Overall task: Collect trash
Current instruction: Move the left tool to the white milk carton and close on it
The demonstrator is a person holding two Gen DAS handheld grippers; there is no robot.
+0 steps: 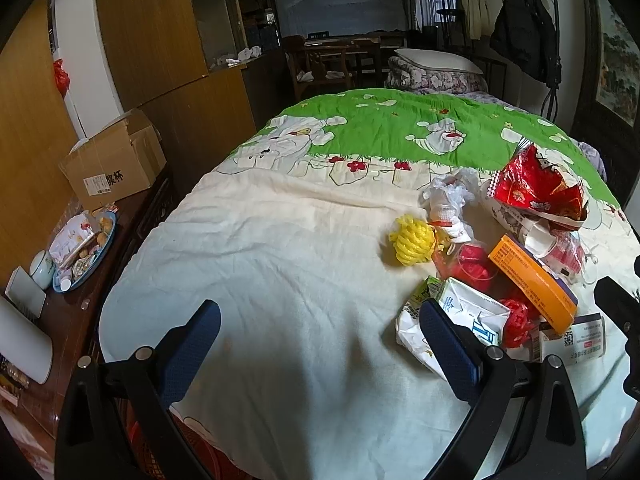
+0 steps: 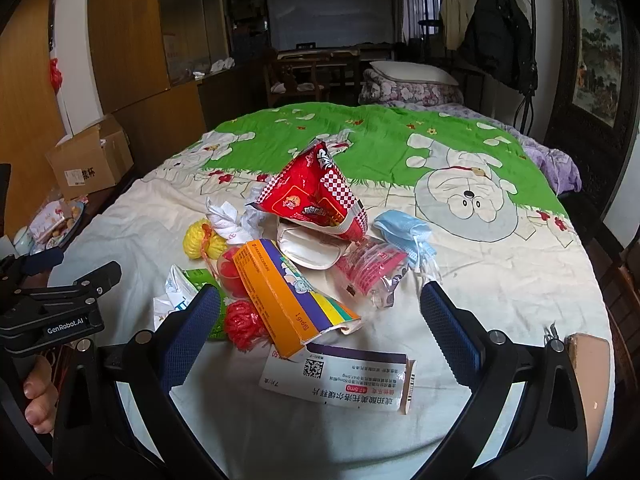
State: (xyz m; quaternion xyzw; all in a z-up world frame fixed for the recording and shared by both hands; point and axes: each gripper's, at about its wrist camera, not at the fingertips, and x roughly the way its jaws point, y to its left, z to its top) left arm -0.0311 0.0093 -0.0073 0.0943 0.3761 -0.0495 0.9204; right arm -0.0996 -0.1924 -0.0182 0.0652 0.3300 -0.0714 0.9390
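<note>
We hold both tools over a bed covered by a cream and green cartoon quilt [image 1: 280, 240]. The trash lies in one heap on the cream part.

Left gripper [image 1: 320, 344]: jaws spread wide, nothing between them, only bare quilt. The heap sits to its right. A crumpled white and green carton [image 1: 460, 312] lies just behind the right finger [image 1: 448, 344], which overlaps it in the left wrist view; we cannot tell if they touch. A yellow mesh ball [image 1: 412, 245] lies further out, right of centre.

Right gripper [image 2: 320, 332]: jaws also wide and empty. The heap lies directly ahead and partly between the fingers. Nearest is a white and purple medicine box [image 2: 340, 380], flat between the two fingers. An orange box [image 2: 276, 300] rests tilted just beyond it, against a red mesh wad [image 2: 242, 324] beside the left finger. Behind stand a red snack bag [image 2: 316, 196], a pink wrapper [image 2: 372, 272], a blue face mask [image 2: 404, 228] and crumpled white tissue [image 2: 228, 216].

Room: open cream quilt left of the heap, under the left tool; open quilt also right of the heap, towards the cartoon face. The left bed edge runs beside a dark side table [image 1: 72, 320] carrying a plate of snacks [image 1: 86, 248] and a cardboard box [image 1: 112, 160]. The person's hand [image 2: 38, 392] grips the left tool's handle, low left in the right wrist view.
</note>
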